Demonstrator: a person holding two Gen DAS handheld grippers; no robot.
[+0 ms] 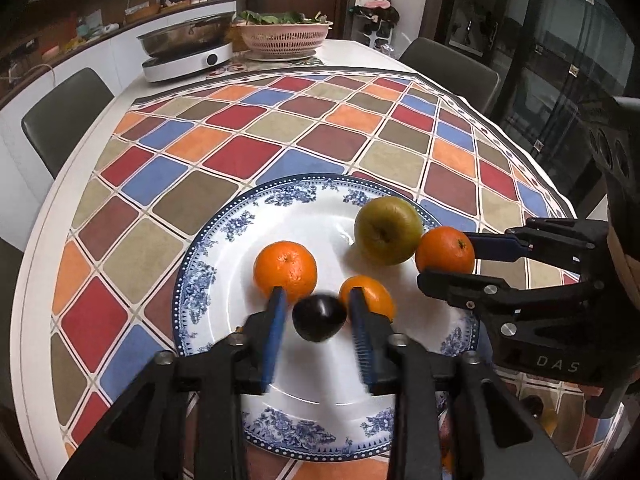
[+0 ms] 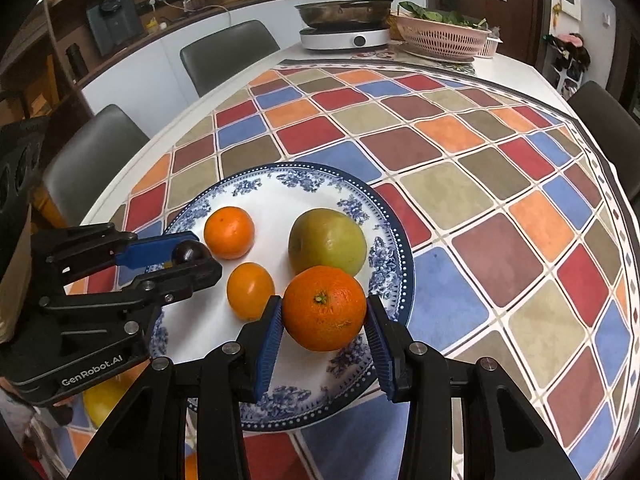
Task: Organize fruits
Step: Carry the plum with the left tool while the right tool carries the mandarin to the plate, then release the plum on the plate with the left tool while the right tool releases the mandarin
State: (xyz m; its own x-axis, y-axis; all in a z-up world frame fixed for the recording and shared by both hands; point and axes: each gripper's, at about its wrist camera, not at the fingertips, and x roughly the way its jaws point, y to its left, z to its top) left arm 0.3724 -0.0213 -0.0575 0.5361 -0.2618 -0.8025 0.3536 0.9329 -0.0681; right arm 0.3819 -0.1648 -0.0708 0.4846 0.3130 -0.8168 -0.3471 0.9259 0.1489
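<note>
A blue-and-white plate (image 1: 280,208) (image 2: 256,196) sits on the checked tablecloth. On it lie a green apple (image 1: 387,229) (image 2: 327,241) and two oranges (image 1: 285,271) (image 1: 370,294) (image 2: 229,232) (image 2: 250,290). My left gripper (image 1: 318,300) (image 2: 188,256) is open over the plate with a dark plum (image 1: 319,317) (image 2: 189,251) between its fingers; the plum is blurred and looks free of the pads. My right gripper (image 2: 325,312) (image 1: 448,258) is shut on a third orange (image 2: 325,307) (image 1: 445,250), held at the plate's right rim beside the apple.
At the far end of the table stand an induction cooker with a steel pan (image 1: 188,48) (image 2: 345,26) and a pink basket of greens (image 1: 284,34) (image 2: 442,34). Grey chairs (image 1: 66,114) (image 2: 228,52) surround the table. A yellow fruit (image 2: 102,400) lies beneath the left gripper.
</note>
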